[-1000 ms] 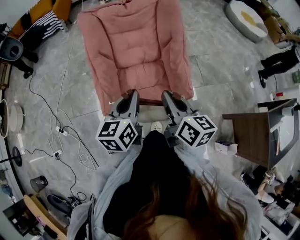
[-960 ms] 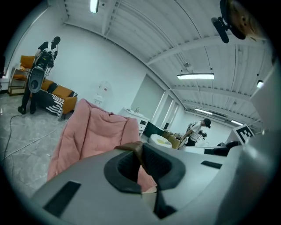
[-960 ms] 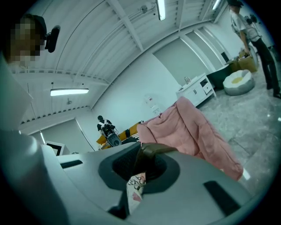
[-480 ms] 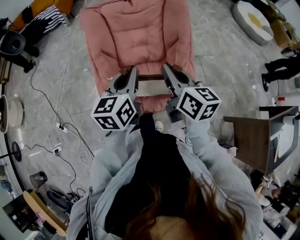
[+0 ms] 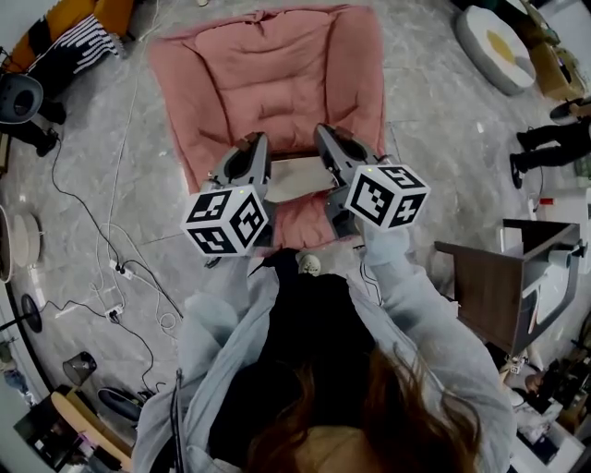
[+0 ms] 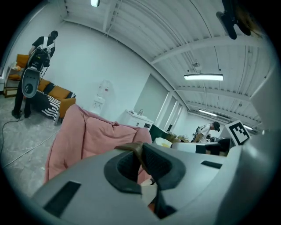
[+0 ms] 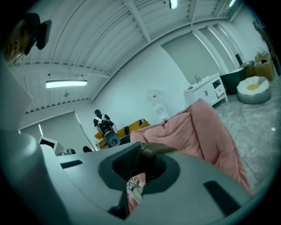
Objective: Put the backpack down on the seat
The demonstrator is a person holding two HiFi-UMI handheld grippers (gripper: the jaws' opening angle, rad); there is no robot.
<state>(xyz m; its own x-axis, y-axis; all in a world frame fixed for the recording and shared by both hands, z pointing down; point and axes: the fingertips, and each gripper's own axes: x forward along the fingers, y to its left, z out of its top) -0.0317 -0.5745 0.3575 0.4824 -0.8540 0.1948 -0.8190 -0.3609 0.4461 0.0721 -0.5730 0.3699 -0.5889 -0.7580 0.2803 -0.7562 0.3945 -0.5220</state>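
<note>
A cream backpack (image 5: 292,177) hangs between my two grippers by a brown strap (image 5: 297,153), over the front part of the pink padded seat (image 5: 277,78). My left gripper (image 5: 253,148) is shut on the strap's left end (image 6: 133,148). My right gripper (image 5: 329,139) is shut on its right end (image 7: 152,151). In the left gripper view the pink seat (image 6: 94,136) rises just ahead, and in the right gripper view the seat (image 7: 197,127) does too. Most of the backpack's body is hidden under the grippers.
Cables (image 5: 120,268) trail over the grey floor left of the seat. A brown table (image 5: 485,277) stands at the right, with a person's legs (image 5: 549,148) beyond it. A round white cushion (image 5: 499,42) lies far right, an orange sofa (image 5: 65,28) far left.
Both grippers have moved forward with the backpack, from the seat's front edge to over its cushion. Both stay shut on the strap.
</note>
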